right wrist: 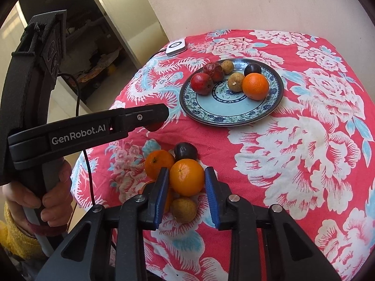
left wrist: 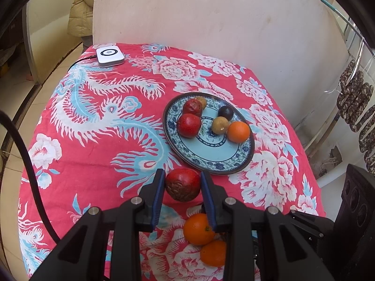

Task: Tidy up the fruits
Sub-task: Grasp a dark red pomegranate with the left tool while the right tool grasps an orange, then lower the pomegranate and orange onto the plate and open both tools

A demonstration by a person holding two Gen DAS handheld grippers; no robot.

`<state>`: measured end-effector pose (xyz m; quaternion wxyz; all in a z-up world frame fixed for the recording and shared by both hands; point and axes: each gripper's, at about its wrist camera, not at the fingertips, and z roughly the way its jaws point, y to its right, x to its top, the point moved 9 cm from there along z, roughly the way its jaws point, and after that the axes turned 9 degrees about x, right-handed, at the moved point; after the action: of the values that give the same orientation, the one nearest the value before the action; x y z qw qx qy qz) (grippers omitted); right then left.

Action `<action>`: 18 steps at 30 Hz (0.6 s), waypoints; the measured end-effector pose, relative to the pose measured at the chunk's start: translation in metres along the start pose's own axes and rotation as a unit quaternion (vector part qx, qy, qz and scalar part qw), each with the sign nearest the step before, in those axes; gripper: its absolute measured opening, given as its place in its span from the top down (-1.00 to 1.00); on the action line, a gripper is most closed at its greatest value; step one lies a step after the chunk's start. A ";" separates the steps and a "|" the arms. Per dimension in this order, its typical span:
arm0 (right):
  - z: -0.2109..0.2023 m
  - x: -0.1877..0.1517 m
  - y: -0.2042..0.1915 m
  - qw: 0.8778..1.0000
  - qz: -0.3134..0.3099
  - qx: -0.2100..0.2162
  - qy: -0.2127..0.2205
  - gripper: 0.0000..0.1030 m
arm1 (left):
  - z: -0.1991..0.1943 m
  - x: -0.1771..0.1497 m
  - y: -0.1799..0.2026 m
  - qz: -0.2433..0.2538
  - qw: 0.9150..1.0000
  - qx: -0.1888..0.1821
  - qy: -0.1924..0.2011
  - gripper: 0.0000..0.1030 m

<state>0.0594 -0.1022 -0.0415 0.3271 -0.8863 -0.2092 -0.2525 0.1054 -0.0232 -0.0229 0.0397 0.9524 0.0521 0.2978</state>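
A blue patterned plate (left wrist: 220, 158) (right wrist: 234, 110) holds several fruits: two red ones, two tan ones, a dark plum and an orange (left wrist: 238, 131). My left gripper (left wrist: 182, 183) is shut on a red fruit (left wrist: 183, 184) and holds it above the cloth near the plate's front rim. In the right wrist view the left gripper's fingers (right wrist: 150, 114) hide most of that fruit. My right gripper (right wrist: 186, 178) is shut on an orange (right wrist: 186, 177). Beside it lie another orange (right wrist: 159, 164), a dark plum (right wrist: 185, 151) and a tan fruit (right wrist: 183, 209).
The table has a red floral cloth (left wrist: 93, 164). A white box with a cable (left wrist: 109, 57) sits at the far left corner. A wall stands behind the table. The table edges drop off at left and right.
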 end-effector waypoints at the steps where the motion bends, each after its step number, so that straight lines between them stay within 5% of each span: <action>1: -0.001 0.001 0.000 1.000 -0.002 -0.001 0.002 0.38 | 0.000 0.000 0.000 0.000 1.000 0.000 0.001 0.37; 18: -0.035 0.040 0.021 0.997 -0.008 -0.048 0.056 0.38 | -0.010 0.019 0.010 0.009 1.000 -0.003 0.023 0.37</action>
<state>0.0912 -0.1331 -0.0052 0.2928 -0.8837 -0.1855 -0.3146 0.1161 -0.0307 -0.0029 0.0388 0.9457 0.0432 0.3200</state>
